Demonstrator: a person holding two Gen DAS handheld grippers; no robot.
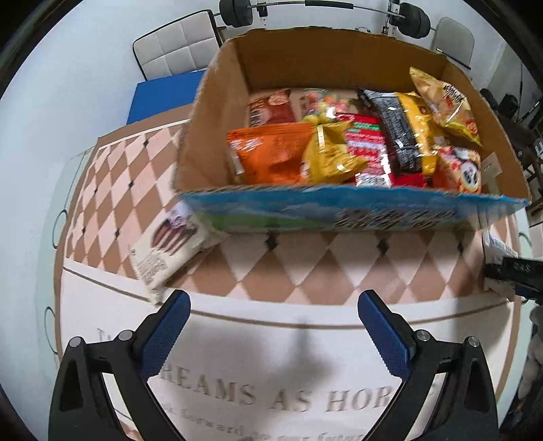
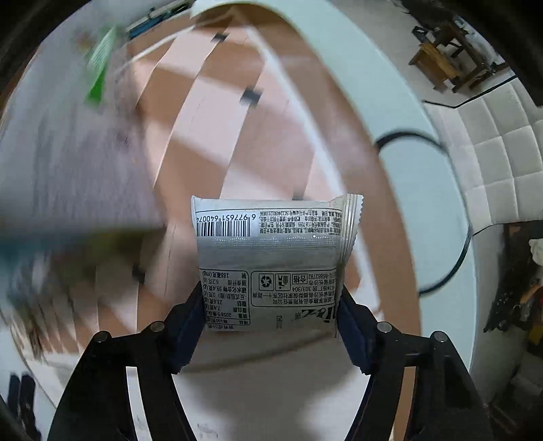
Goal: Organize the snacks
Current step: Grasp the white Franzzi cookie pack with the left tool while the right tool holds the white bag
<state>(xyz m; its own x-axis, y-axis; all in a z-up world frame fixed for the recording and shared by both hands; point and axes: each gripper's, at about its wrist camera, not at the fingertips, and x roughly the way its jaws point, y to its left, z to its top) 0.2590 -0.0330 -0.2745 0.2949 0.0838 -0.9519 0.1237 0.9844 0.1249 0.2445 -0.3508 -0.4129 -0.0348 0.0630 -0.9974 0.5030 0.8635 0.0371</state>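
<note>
A cardboard box (image 1: 217, 112) stands on the table, filled with several snack bags, among them an orange bag (image 1: 271, 152) and a yellow bag (image 1: 329, 152). A white snack packet (image 1: 169, 244) lies on the cloth just left of the box's front corner. My left gripper (image 1: 275, 315) is open and empty, in front of the box. My right gripper (image 2: 271, 305) is shut on a silver-white snack packet (image 2: 275, 257), held above the table with its barcode side up. The box shows as a blur at the left of the right wrist view (image 2: 68, 169).
A checkered cloth (image 1: 305, 264) with lettering covers the round white table (image 1: 30, 190). White chairs (image 1: 176, 47) and a barbell rack (image 1: 322, 10) stand behind. A blue pad (image 1: 159, 98) lies behind the box. The right gripper's edge (image 1: 516, 271) shows at the right.
</note>
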